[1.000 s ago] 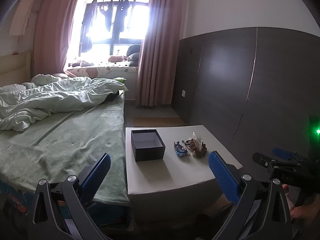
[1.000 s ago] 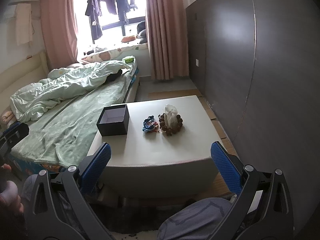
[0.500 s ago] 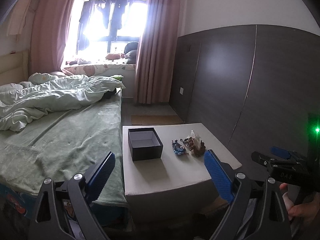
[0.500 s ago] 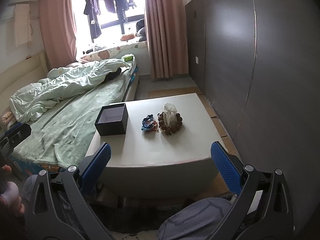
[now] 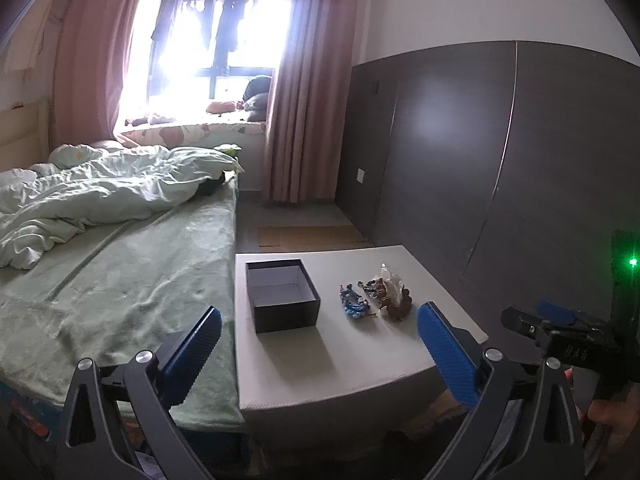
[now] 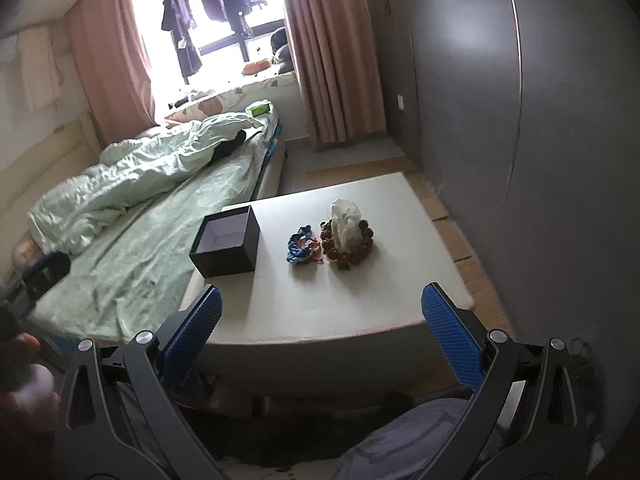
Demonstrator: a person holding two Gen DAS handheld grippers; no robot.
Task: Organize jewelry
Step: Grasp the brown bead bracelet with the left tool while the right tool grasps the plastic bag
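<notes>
While nothing has yet gone into the box [image 6: 225, 246], task barely begun. Box open and bare inside, at the table's [image 6: 360, 300] left edge by the bed [image 5: 120, 264]. Blue bracelet [image 6: 302, 245] and brown beads [image 6: 348, 242] just beside each other, near the box, untouched. Left tongs [image 5: 318, 350] and right tongs [image 6: 320, 322] both spread wide, holding nothing, short of the table. Everything left to move.

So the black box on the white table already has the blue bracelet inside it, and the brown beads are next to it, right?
Not quite. The black box is empty. The blue bracelet lies on the white table, between the box and the brown beads, as the right wrist view shows. The rest is right.
</notes>
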